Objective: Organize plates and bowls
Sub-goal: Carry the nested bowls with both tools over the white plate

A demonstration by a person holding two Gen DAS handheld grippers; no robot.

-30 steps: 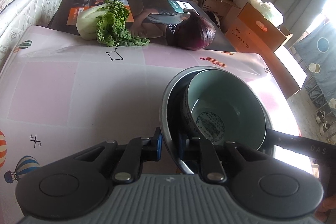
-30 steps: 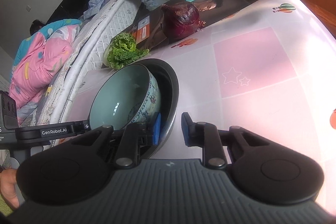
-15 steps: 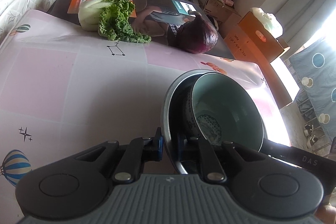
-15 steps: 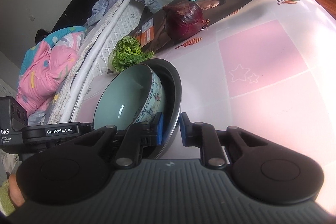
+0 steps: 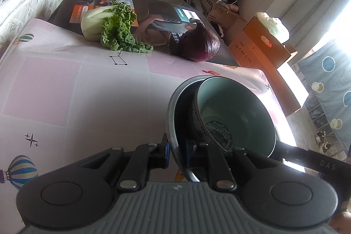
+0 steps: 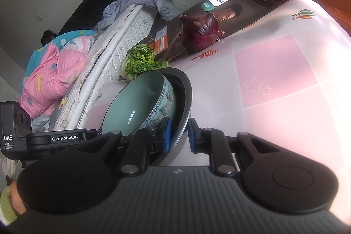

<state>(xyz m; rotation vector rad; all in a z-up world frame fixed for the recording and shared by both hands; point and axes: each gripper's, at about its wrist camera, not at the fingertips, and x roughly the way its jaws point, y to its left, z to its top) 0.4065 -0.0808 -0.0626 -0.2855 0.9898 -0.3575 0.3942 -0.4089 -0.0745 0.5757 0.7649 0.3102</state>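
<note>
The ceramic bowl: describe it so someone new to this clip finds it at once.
On the pink patterned tablecloth, find the dark metal basin, gripped at its rim by the left gripper and the right gripper. The ceramic bowl sits tilted inside it: pale green inside, blue-patterned outside, unlike the plain basin.

I see a pink patterned tabletop (image 5: 92,102) carrying a leafy cabbage (image 5: 109,25) at eleven o'clock, a red onion (image 5: 200,45) at one o'clock, and a dark metal dish (image 5: 175,109) at four o'clock
</note>
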